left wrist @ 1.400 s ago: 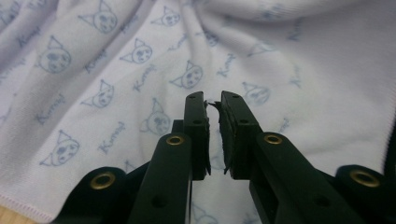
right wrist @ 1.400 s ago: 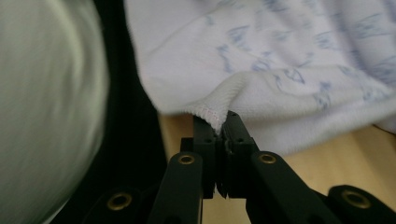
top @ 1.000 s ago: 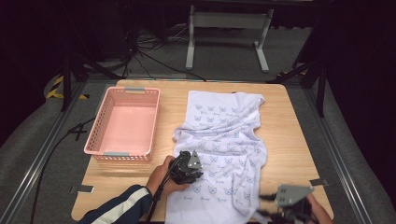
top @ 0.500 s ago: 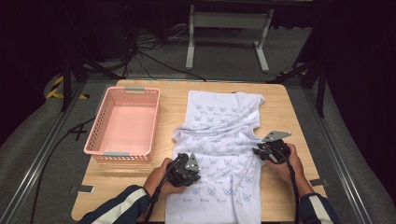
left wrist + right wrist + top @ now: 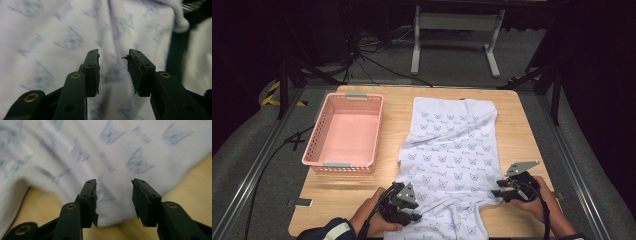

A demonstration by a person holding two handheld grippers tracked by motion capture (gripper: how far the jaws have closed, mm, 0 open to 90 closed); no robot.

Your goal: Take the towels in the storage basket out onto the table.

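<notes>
Wooden table point(image 5: 362, 192) carries a printed garment point(image 5: 452, 145) beside the pink basket point(image 5: 344, 132). Both the left gripper point(image 5: 404, 210) and right gripper point(image 5: 504, 189) have just opened their jaws, now partly apart over the garment's near edges, gripping nothing; the right one has come closer, so a fresh grasp seems next.

Table evenly lit, surroundings dark; both gripper views blurred (cloth print smeared).

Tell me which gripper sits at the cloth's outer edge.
The right gripper: it meets the printed cloth at its right edge, over bare table. The left gripper sits over cloth.

One camera looks down from above the counter point(image 5: 362, 200), while both gripper cameras peer closely along their jaws at the same printed cloth point(image 5: 452, 150).
</notes>
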